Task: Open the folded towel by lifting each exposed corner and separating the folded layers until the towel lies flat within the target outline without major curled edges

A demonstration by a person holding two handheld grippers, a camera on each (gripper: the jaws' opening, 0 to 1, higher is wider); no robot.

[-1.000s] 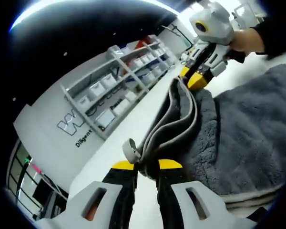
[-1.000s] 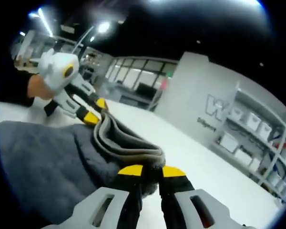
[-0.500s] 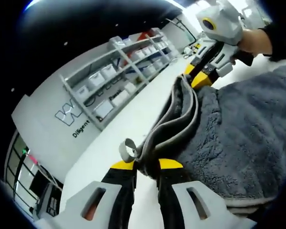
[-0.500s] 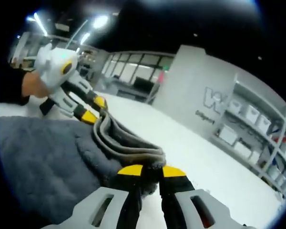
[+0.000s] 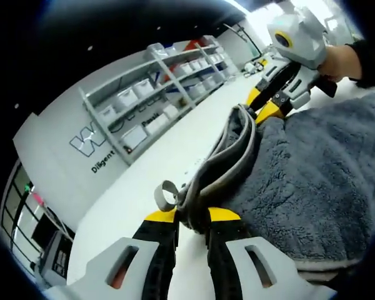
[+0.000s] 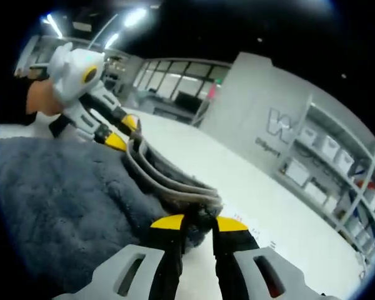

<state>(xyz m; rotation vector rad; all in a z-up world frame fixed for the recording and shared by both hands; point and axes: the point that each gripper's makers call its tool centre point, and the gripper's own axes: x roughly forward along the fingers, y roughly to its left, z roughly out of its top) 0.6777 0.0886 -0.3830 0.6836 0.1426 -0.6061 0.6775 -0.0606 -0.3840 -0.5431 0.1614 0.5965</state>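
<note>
Left gripper point(image 5: 192, 215) lower centre of left gripper view, clamped on towel point(image 5: 312, 181) corner beside hang loop point(image 5: 167, 195); right gripper point(image 6: 198, 220) lower centre of right gripper view, pinching far corner; grey pile soft, limp, thick layers; grip bound hem point(image 6: 169, 181), not fluff

The grey wall point(image 5: 56, 156) bears a "W" logo above "Diligent".

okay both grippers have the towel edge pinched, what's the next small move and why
Probably draw the two grippers apart along the edge. The left gripper and right gripper each clamp a corner of the grey towel, and the bound edge between them sags in stacked layers.
</note>
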